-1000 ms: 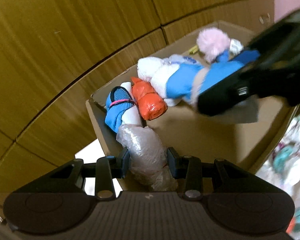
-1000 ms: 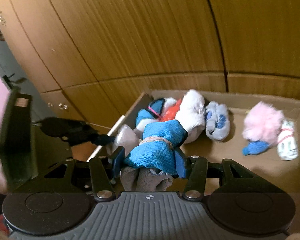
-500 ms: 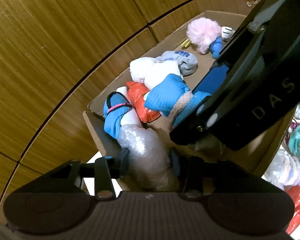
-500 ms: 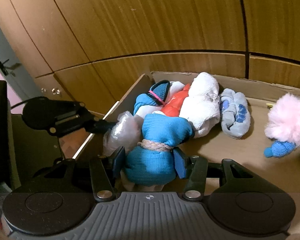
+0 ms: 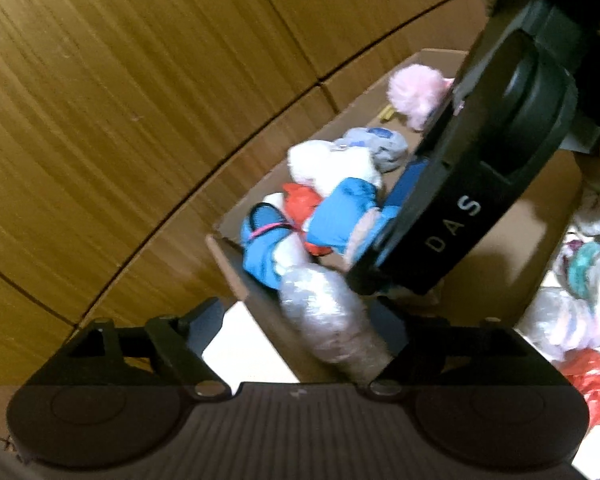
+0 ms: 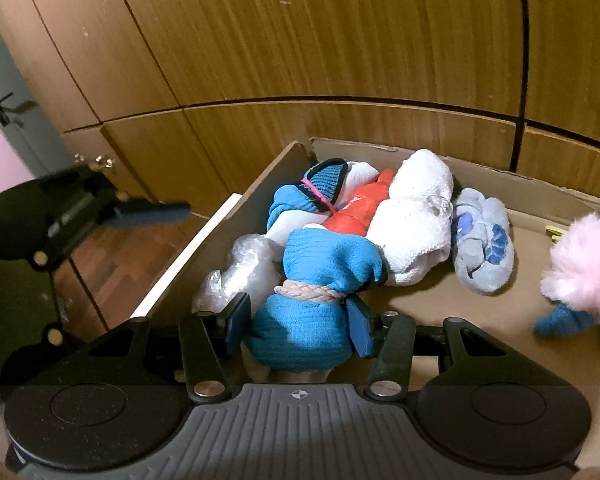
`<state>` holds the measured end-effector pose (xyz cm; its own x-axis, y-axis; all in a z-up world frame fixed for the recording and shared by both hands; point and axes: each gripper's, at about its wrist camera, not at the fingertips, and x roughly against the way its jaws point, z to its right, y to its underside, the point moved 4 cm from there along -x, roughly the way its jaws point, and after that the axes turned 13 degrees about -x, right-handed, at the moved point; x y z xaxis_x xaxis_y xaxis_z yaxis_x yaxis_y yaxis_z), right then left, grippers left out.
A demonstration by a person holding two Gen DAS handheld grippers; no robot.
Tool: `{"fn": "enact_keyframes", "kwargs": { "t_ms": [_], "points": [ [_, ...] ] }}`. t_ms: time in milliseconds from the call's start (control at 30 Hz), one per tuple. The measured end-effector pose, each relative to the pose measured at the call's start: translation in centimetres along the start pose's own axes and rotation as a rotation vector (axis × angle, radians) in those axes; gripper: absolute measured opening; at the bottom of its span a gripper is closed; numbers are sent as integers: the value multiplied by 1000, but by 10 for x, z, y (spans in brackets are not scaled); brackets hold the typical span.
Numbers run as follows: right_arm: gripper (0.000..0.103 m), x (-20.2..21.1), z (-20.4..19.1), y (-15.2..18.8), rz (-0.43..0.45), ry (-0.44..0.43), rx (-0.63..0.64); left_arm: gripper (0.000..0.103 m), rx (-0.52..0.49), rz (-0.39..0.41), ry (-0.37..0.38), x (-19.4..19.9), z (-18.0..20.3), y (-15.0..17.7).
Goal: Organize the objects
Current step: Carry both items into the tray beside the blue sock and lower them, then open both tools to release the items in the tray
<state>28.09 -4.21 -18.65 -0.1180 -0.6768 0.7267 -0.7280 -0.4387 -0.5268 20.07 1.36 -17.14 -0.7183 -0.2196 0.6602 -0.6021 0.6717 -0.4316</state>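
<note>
An open cardboard box (image 6: 260, 188) holds rolled sock bundles along its left wall. A clear plastic-wrapped bundle (image 5: 328, 320) lies in the box's near left corner, between the fingers of my left gripper (image 5: 300, 324). Its jaws are opening and the pads stand off the wrap. My right gripper (image 6: 298, 324) is shut on a blue sock bundle (image 6: 324, 264) tied with a braided band, low over the box floor beside the plastic-wrapped bundle (image 6: 240, 268). The right gripper's black body hides much of the box in the left wrist view.
In the box lie a blue-and-white bundle with a pink band (image 6: 312, 196), a red one (image 6: 360, 208), a white one (image 6: 416, 216), a grey-blue pair (image 6: 484, 248) and a pink fluffy item (image 6: 584, 260). Wooden cabinet doors (image 6: 300, 40) rise behind. Loose bundles (image 5: 580, 280) lie outside, right.
My left jaws have spread wide and let go of the plastic-wrapped bundle, which stays in the box corner. My right gripper has carried the blue bundle lower and closer to the row.
</note>
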Motion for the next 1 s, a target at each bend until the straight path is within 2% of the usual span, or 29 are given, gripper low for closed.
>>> {"fn": "enact_keyframes", "kwargs": {
  "t_ms": [267,700,833,1000],
  "points": [
    [60,-3,-7,-4,-16,8,5,85,22,-32,-27,-6,-4,-1],
    [73,2,-20,-9,2,-1,4,90,140,-39,0,11,-17,11],
    [78,10,-26,-11,14,-8,0,90,219,-37,11,22,-23,17],
    [83,32,-29,-11,48,-31,-23,95,368,-41,12,41,-39,29]
  ]
}}
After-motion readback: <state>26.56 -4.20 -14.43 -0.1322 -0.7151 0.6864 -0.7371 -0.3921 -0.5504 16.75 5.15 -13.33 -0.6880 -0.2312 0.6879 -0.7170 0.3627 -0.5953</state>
